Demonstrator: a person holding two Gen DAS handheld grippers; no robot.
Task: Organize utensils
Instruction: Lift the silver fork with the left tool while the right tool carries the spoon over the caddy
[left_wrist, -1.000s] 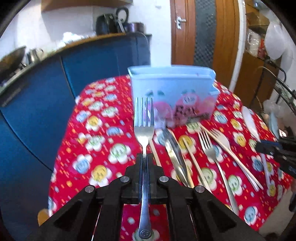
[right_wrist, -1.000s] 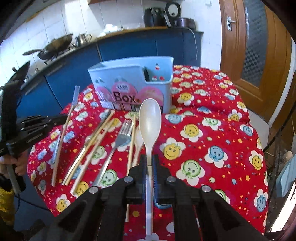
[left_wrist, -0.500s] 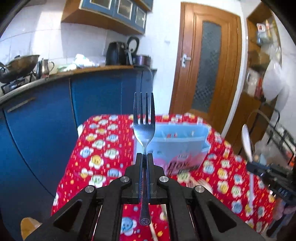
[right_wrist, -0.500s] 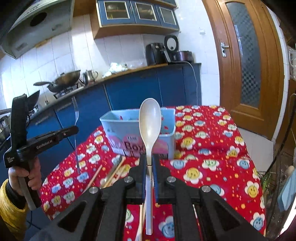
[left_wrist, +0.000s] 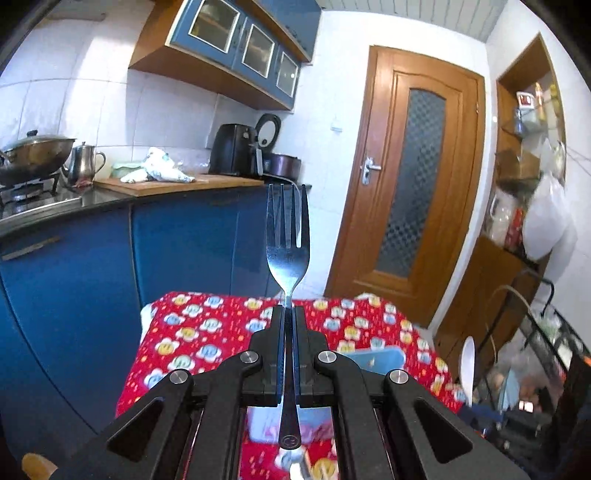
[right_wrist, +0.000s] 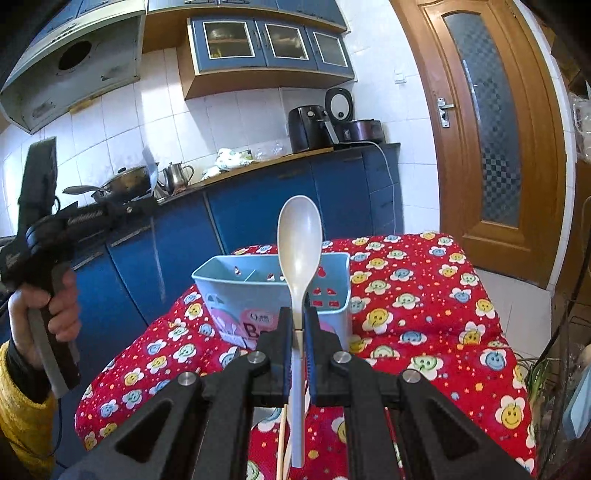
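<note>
Left tool clenching fork, tines forward, right tool clenching spoon, bowl forward

Both grippers raised since 1 s ago. L gripper w/ fork lifted off table, now above box. R gripper w/ spoon lifted less; views tilted up.

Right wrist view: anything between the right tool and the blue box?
Only the white spoon it grips, rising from the right tool in front of the blue box; nothing else shows between them.
</note>
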